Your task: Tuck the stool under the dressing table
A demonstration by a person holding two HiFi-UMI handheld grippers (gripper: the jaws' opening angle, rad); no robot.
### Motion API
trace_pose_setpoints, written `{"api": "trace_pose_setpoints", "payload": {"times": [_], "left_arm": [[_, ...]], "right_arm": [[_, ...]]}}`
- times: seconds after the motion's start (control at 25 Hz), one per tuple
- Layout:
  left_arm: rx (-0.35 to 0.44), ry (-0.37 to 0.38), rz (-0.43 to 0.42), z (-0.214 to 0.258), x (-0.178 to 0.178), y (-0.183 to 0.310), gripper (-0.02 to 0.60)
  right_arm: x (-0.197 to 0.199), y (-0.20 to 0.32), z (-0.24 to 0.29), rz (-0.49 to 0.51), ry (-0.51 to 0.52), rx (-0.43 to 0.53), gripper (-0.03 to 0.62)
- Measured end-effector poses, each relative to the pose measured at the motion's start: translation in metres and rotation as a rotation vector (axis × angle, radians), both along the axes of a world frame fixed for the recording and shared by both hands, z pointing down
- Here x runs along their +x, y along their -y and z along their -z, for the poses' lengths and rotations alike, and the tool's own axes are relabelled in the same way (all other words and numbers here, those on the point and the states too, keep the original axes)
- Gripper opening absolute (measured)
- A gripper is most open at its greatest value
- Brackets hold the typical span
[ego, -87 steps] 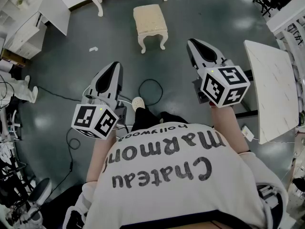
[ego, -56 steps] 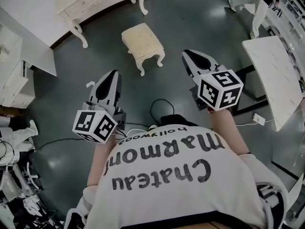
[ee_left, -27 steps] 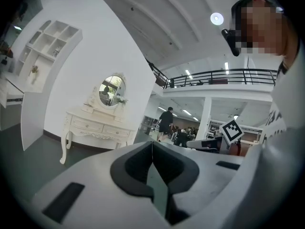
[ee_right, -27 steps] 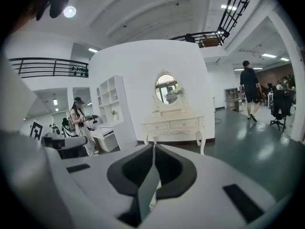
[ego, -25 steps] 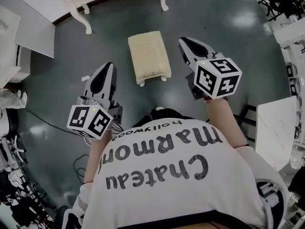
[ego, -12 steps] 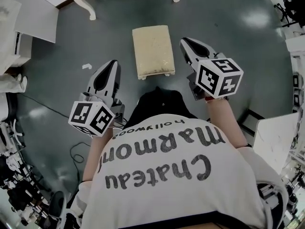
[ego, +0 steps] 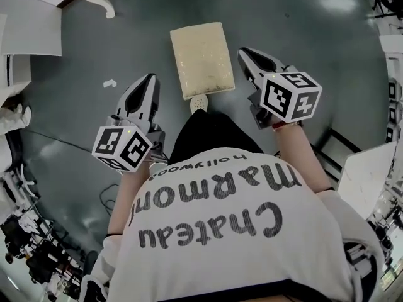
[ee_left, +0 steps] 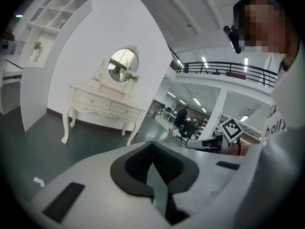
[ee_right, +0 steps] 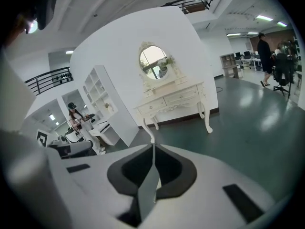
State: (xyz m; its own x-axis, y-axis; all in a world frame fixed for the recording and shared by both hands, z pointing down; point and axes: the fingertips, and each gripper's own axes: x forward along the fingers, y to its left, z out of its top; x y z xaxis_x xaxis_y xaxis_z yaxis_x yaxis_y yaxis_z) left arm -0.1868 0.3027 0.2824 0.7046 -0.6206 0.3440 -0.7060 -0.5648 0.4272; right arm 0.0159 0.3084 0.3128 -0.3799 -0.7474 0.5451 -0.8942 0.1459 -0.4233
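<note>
- at the left gripper (ego: 149, 80), the jaws are seen pressed together, with nothing between them.
- at the right gripper (ego: 243, 53), the jaws are likewise pressed together and nothing is pinched.
- a marker cube is carried at the back of each gripper: the left cube (ego: 121, 148) and the right cube (ego: 291, 96).
- both grippers are held in front of the person, pointing forward and somewhat down, one on each side of the stool (ego: 201, 58).
- the stool is seen from above in the head view, standing on the dark floor (ego: 296, 17) with its cream cushion up.
- the stool is touched by neither gripper. the right tip is seen just beside its right edge, and the left tip is farther off.
- a shoe (ego: 199, 103) is seen just at the stool's near edge.
- the dressing table (ee_left: 102, 101) is shown ahead in both gripper views, against a white wall, well apart from the stool. an oval mirror (ee_left: 123, 66) is mounted on it.
- the space between the table's curved legs is seen open.
- a white shelf unit (ee_left: 45, 37) is placed beside the table.
- a scrap of paper (ego: 109, 83) lies on the floor near the left gripper.
- a white tabletop (ego: 365, 168) is seen at the right edge of the head view.
</note>
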Motion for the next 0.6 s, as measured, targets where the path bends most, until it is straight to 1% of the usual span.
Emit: {"api": "trace_pose_setpoints", "payload": {"times": [0.12, 0.2, 0.28, 0.36, 0.48, 0.6], "left_arm": [[-0.048, 0.012, -0.013, -0.016, -0.010, 0.020, 0.023], [-0.059, 0.023, -0.040, -0.026, -0.012, 0.033, 0.023], [-0.059, 0.023, -0.071, -0.034, -0.007, 0.046, 0.023], [-0.060, 0.017, -0.095, -0.040, 0.001, 0.057, 0.023], [-0.080, 0.018, -0.123, -0.051, 0.010, 0.066, 0.023], [-0.120, 0.032, -0.142, -0.068, 0.015, 0.067, 0.023]], "right_arm": [[-0.003, 0.015, -0.009, -0.036, 0.004, -0.037, 0.032], [-0.007, 0.028, -0.013, -0.029, -0.015, -0.020, 0.034], [-0.007, 0.039, -0.013, -0.015, -0.062, 0.014, 0.032], [-0.004, 0.047, -0.017, -0.019, -0.092, 0.028, 0.032], [0.000, 0.050, -0.029, -0.044, -0.075, -0.002, 0.032], [0.005, 0.052, -0.043, -0.056, -0.072, -0.036, 0.032]]}}
